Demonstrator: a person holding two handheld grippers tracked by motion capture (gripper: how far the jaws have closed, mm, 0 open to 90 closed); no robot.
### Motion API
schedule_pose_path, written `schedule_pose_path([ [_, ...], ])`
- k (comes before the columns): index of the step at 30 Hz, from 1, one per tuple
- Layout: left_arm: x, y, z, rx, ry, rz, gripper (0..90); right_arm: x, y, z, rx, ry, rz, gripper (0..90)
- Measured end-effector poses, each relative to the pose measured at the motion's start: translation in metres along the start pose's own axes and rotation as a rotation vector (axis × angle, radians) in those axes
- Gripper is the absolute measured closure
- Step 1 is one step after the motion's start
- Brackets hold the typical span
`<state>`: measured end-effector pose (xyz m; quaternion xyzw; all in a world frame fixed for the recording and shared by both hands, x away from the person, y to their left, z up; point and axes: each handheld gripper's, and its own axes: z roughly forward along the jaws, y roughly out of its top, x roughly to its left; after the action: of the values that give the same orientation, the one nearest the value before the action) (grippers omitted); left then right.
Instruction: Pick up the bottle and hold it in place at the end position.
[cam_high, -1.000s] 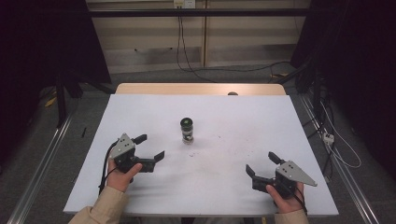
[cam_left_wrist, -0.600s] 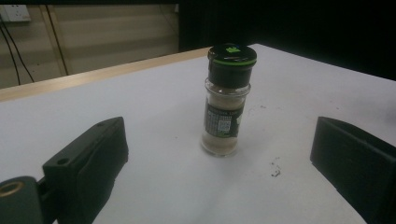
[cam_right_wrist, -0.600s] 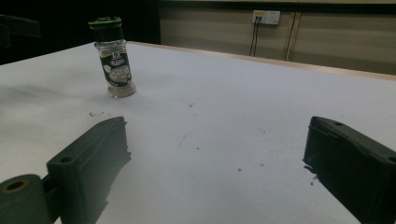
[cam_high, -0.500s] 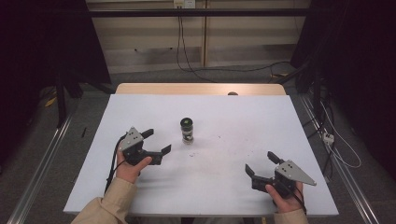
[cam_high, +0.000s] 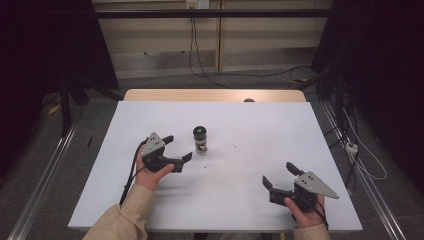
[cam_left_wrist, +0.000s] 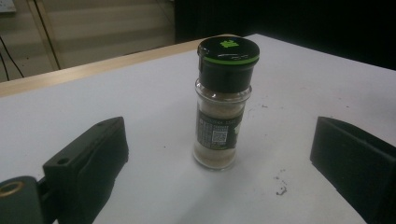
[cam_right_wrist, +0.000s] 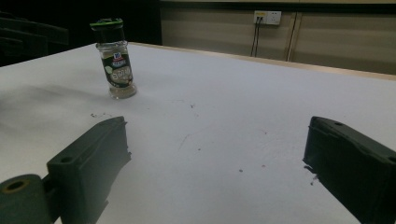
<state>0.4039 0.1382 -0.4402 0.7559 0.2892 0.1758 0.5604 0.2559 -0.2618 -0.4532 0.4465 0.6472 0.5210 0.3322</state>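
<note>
A small glass spice jar with a black and green lid stands upright near the middle of the white table. My left gripper is open just left of it, jaws pointing at the jar. In the left gripper view the spice jar stands a short way ahead, between the lines of the two jaws, and pale powder fills it. My right gripper is open near the front right of the table, with nothing between its jaws. In the right gripper view the spice jar stands far off at the upper left.
Dark specks lie scattered on the table right of the jar. A bare wooden strip runs along the table's far edge. Cables hang from a wall socket behind, and more cables lie on the floor at the right.
My left gripper has moved forward and to the right, closing in on the jar. The right gripper has stayed where it was.
</note>
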Motion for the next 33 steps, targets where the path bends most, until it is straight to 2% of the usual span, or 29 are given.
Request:
schedule_pose_path([
  [7, -0.001, 0.001, 0.010, 0.017, -0.001, 0.004, 4.2, 0.001, 0.000, 0.000, 0.000, 0.003, -0.010, 5.8],
  [9, -0.001, 0.001, 0.013, 0.016, -0.008, -0.005, 4.2, 0.001, 0.001, 0.000, -0.001, 0.005, -0.010, 5.8],
  [21, -0.002, 0.004, 0.034, 0.055, 0.006, 0.009, 4.8, 0.002, 0.001, 0.001, -0.005, 0.013, -0.009, 5.9],
  [22, -0.002, 0.004, 0.034, 0.055, 0.006, 0.009, 5.3, 0.002, 0.001, 0.001, -0.006, 0.013, -0.009, 5.9],
  [23, -0.002, 0.004, 0.036, 0.060, 0.013, 0.027, 6.2, 0.002, 0.001, 0.001, -0.005, 0.012, -0.009, 5.9],
  [26, -0.002, 0.004, 0.038, 0.061, 0.019, 0.019, 8.4, 0.001, 0.001, 0.001, -0.004, 0.012, -0.008, 5.9],
  [27, -0.001, 0.003, 0.041, 0.079, 0.023, 0.024, 8.6, 0.001, 0.001, 0.001, -0.005, 0.012, -0.007, 5.9],
  [30, -0.001, 0.003, 0.043, 0.086, 0.018, 0.020, 12.8, 0.001, 0.001, 0.001, -0.005, 0.014, -0.007, 5.9],
  [33, -0.001, 0.004, 0.048, 0.100, 0.025, 0.044, 15.3, 0.001, 0.001, 0.002, -0.004, 0.013, -0.008, 6.0],
])
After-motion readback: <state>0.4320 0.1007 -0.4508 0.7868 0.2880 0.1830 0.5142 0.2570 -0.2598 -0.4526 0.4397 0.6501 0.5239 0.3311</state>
